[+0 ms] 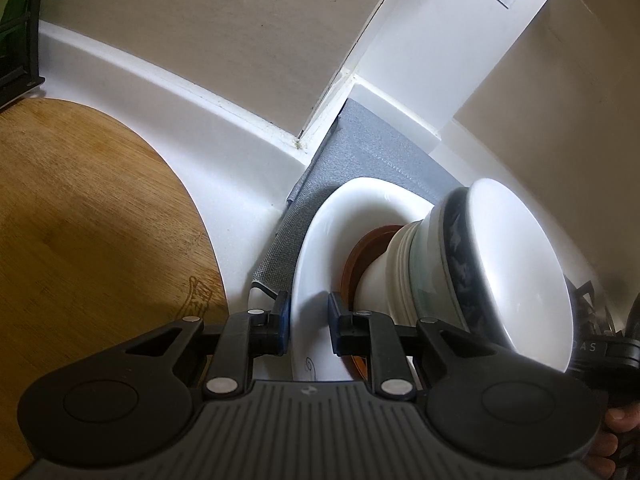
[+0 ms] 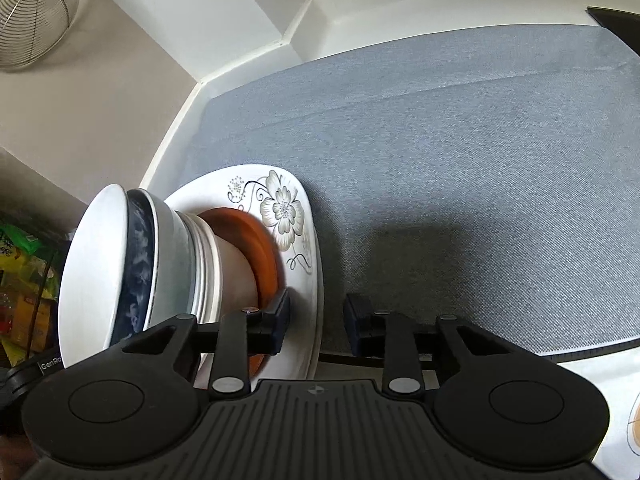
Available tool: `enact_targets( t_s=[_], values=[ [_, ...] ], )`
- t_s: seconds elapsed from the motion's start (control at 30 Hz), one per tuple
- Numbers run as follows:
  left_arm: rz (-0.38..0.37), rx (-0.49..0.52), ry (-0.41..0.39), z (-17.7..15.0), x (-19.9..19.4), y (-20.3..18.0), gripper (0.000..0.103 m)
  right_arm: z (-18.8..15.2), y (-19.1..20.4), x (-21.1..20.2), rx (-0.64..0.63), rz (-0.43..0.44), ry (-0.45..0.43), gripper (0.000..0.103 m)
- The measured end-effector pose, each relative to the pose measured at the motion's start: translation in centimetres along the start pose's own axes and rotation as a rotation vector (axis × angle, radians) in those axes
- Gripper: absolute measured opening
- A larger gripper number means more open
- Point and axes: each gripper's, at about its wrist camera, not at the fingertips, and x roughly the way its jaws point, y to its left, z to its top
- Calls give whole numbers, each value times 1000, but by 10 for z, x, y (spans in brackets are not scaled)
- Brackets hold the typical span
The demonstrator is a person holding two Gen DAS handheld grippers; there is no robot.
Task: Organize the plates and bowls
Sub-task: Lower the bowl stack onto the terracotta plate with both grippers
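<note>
Both grippers have come in from opposite sides of one white flowered plate (image 2: pixel 298 216), and it carries the whole stack of bowls (image 2: pixel 132 272), so two holds on the rim make sense: one hand could hardly keep that load level.

The left gripper (image 1: pixel 307 316) has the plate's rim between its fingers; the outer finger looks pressed against the underside, the inner one seems to have a sliver of gap, so I would call it nearly clamped, not surely gripping. The right gripper (image 2: pixel 316 320) straddles the opposite rim with its fingers clearly apart, the outer one standing off above the grey mat (image 2: pixel 460 152).

The plate lies on that mat, just ahead of both grippers, near the white wall corner. On it sits a brown saucer (image 2: pixel 256 236), then nested white bowls, one with a dark blue band (image 1: pixel 460 256), and a wide plain white bowl on top. A wooden board (image 1: pixel 88 216) lies off to the left gripper's outer side.
</note>
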Motion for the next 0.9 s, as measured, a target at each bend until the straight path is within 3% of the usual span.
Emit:
enact_targets(
  t_s=[0.07, 0.47, 0.9],
  values=[
    [1, 1, -1, -1, -1, -1, 21, -1, 1, -2, -14, 13, 1, 19],
    [18, 8, 6, -3, 0, -10, 21, -1, -6, -9, -29, 24, -10, 18],
    [22, 28, 25, -12, 18, -53, 21, 6, -38, -29, -9, 17, -15, 18]
  ],
)
